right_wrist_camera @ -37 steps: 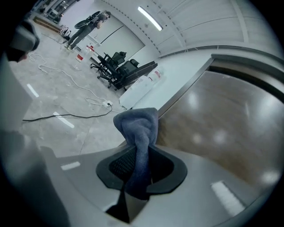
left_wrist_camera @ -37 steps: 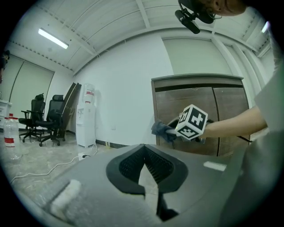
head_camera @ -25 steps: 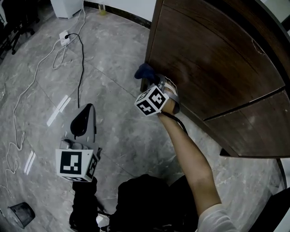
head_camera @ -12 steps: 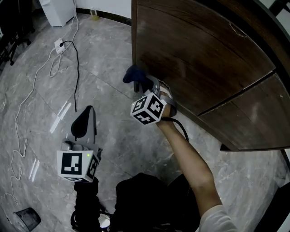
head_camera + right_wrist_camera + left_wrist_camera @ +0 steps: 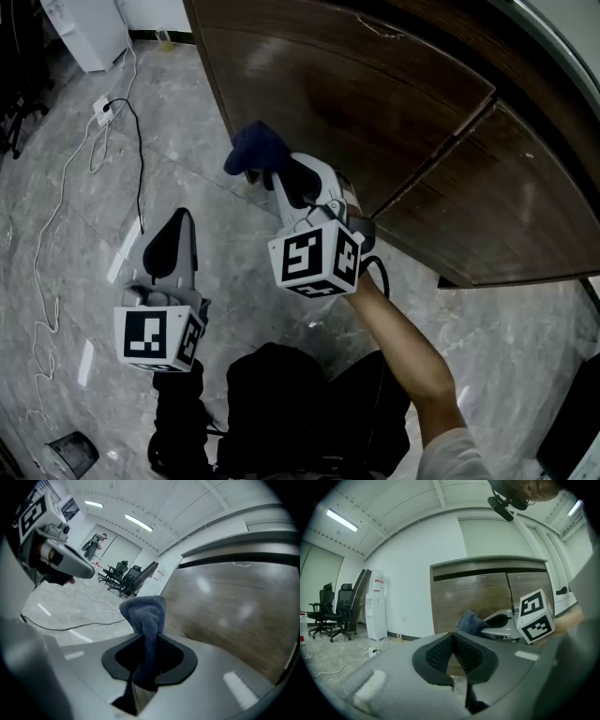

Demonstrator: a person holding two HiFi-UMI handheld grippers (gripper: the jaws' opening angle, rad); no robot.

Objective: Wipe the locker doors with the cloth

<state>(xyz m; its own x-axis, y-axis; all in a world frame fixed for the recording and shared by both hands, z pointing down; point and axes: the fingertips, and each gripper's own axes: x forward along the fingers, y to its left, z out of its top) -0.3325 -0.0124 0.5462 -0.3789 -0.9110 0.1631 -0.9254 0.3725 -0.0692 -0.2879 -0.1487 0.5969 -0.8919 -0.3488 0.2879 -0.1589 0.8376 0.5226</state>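
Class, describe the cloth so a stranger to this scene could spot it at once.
Find the big dark-brown wooden locker. Near its left edge is the right gripper, with its jaws shut on the cloth. The cloth is a small, bunched, dark-blue rag, the only soft blue thing in sight.

My left gripper [image 5: 452, 645] sits near and low, its ribbed pads [image 5: 439, 652] closed together with nothing between them. Just beyond it to the right, the right gripper [image 5: 488, 624] has a blue cloth [image 5: 471, 622] bunched at its tip, in front of the brown locker doors [image 5: 483, 595]. Far left stand a white water dispenser [image 5: 376, 606] and office chairs [image 5: 335, 613].
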